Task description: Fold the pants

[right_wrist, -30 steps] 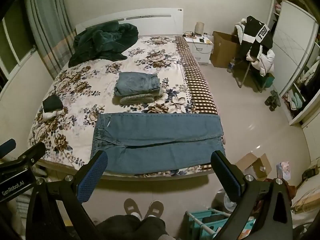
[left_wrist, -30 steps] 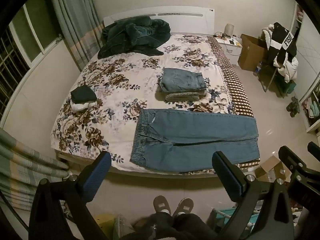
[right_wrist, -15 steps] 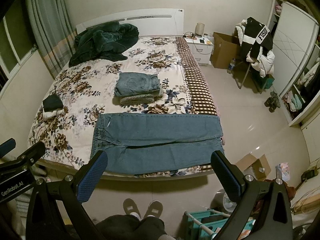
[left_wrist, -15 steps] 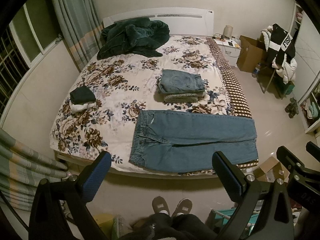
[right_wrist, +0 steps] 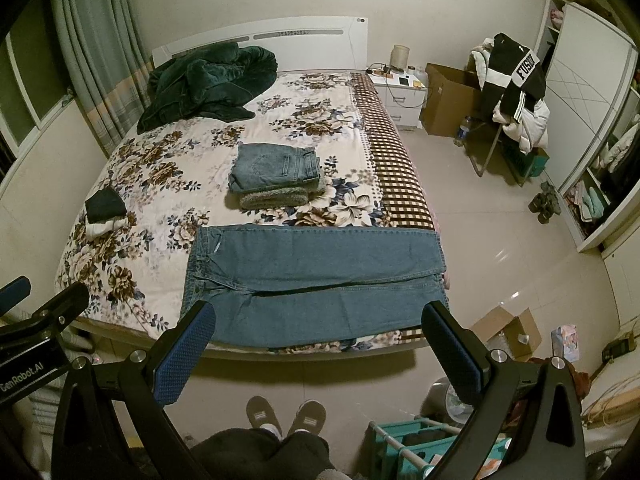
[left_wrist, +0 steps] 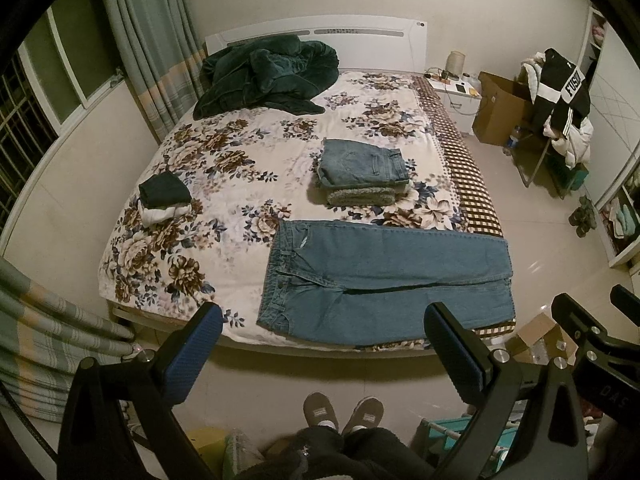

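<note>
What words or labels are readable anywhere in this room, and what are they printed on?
"GenRobot.AI": on the left claw's body, seen in the right wrist view.
"FUSIO", cut off by a fold: white stripe of the black jacket draped over the chair.
"DAS", partly visible: on the right claw's body, in the left wrist view.
Small items on the nightstand and the floor boxes: too small to read.
</note>
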`<move>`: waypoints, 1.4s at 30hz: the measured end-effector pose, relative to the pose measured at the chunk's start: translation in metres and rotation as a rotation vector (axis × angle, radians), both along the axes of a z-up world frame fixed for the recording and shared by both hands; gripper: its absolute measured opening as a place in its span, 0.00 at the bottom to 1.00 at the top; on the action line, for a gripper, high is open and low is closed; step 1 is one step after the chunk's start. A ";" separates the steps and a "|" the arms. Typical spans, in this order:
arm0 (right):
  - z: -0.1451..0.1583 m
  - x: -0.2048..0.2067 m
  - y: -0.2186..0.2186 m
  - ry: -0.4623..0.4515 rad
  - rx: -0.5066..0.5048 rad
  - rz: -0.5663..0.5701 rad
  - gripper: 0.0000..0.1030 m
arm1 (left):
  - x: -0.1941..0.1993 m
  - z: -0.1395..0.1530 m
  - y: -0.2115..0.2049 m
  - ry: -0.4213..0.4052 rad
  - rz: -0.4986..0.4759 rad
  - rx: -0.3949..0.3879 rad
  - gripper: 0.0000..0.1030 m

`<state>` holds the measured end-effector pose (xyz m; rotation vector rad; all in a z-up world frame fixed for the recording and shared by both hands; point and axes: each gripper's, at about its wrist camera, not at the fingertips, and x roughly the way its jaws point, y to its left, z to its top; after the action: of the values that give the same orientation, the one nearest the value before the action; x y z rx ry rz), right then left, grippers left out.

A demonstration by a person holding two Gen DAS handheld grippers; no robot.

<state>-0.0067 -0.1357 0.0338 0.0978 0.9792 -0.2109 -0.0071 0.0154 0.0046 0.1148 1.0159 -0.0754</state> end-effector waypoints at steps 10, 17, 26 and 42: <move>0.001 0.000 -0.001 0.001 0.004 0.000 1.00 | 0.000 0.000 -0.001 0.001 0.000 -0.002 1.00; 0.002 0.000 0.000 0.001 0.004 0.000 1.00 | 0.000 -0.001 0.000 0.001 0.000 -0.003 1.00; 0.003 0.000 0.000 0.002 0.003 0.000 1.00 | 0.000 0.000 0.001 0.000 0.001 -0.005 1.00; 0.008 0.003 0.001 0.012 0.012 0.005 1.00 | 0.001 0.003 -0.007 0.010 0.002 -0.001 1.00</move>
<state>-0.0041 -0.1349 0.0414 0.1052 0.9931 -0.2014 -0.0065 0.0082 0.0080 0.1126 1.0255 -0.0747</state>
